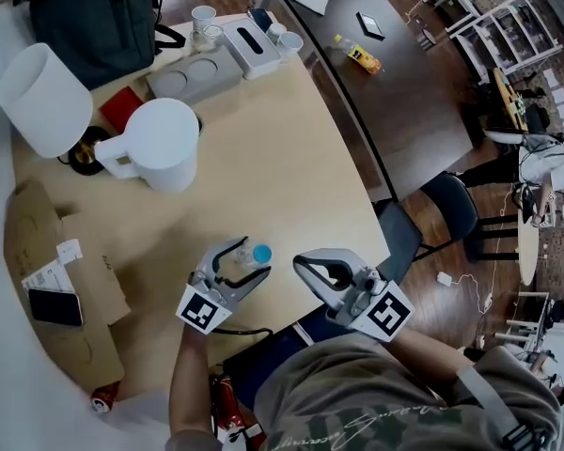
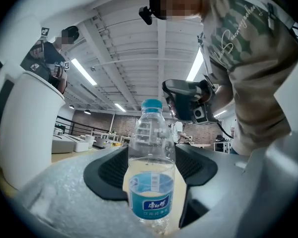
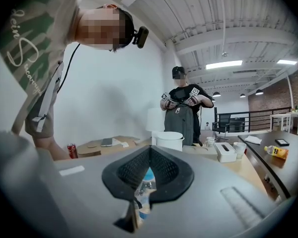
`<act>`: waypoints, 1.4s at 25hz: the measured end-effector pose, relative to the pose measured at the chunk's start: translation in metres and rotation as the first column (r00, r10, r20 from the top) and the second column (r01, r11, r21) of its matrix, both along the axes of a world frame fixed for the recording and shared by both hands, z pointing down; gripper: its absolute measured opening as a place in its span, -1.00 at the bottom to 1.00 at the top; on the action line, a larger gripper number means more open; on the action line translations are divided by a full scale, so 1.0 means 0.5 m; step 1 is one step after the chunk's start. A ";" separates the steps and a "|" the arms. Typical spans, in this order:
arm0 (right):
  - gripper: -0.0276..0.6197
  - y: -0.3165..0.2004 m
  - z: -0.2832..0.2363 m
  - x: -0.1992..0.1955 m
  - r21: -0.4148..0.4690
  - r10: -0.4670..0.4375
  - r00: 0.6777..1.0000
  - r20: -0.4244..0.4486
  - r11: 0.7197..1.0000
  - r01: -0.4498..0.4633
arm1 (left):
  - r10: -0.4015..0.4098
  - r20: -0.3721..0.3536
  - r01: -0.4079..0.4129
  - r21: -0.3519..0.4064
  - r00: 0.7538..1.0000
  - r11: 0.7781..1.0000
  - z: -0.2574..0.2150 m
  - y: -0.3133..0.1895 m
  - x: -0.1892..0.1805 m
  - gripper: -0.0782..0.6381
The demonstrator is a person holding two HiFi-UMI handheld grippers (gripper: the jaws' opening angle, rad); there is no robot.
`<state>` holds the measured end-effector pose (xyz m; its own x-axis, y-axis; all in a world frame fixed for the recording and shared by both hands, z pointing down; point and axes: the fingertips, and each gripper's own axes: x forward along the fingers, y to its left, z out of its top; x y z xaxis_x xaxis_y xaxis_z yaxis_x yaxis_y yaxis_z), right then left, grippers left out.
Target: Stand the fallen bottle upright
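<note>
A clear water bottle (image 1: pixel 257 256) with a blue cap and blue label stands upright on the beige table (image 1: pixel 273 158), near its front edge. My left gripper (image 1: pixel 247 262) is open around it, one jaw on each side. In the left gripper view the bottle (image 2: pixel 151 177) stands between the black pads (image 2: pixel 109 172), with a strip of table showing beside it on the right. My right gripper (image 1: pixel 303 262) hovers just right of the bottle, shut and holding nothing. In the right gripper view its jaws (image 3: pixel 149 155) meet at the tips, and the bottle (image 3: pixel 145 188) shows through the slit below.
A white jug (image 1: pixel 160 144) and a white lamp shade (image 1: pixel 42 97) stand at the back left. A tissue box (image 1: pixel 249 45), cups (image 1: pixel 204 17) and a grey tray (image 1: pixel 195 75) sit further back. Cardboard (image 1: pixel 47 271) with a phone (image 1: pixel 54 306) lies left. A dark table (image 1: pixel 395 92) and a chair (image 1: pixel 451 209) are on the right.
</note>
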<state>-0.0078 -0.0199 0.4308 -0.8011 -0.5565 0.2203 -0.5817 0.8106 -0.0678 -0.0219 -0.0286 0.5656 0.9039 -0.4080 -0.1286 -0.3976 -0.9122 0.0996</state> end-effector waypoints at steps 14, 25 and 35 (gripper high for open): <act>-0.91 -0.003 0.008 -0.026 -0.020 0.001 1.000 -0.020 1.000 -0.001 | 0.012 0.037 -0.012 -0.004 0.999 1.000 -0.006 0.031 -0.068 0.08; -0.91 -0.003 0.025 -0.075 -0.044 -0.034 0.999 -0.020 0.998 0.033 | -0.027 0.031 0.027 -0.020 0.999 0.999 -0.005 0.050 -0.114 0.09; -0.91 -0.001 0.033 -0.106 -0.049 -0.057 0.998 -0.034 0.997 0.056 | -0.039 0.012 0.039 -0.020 0.999 0.999 -0.016 0.058 -0.139 0.15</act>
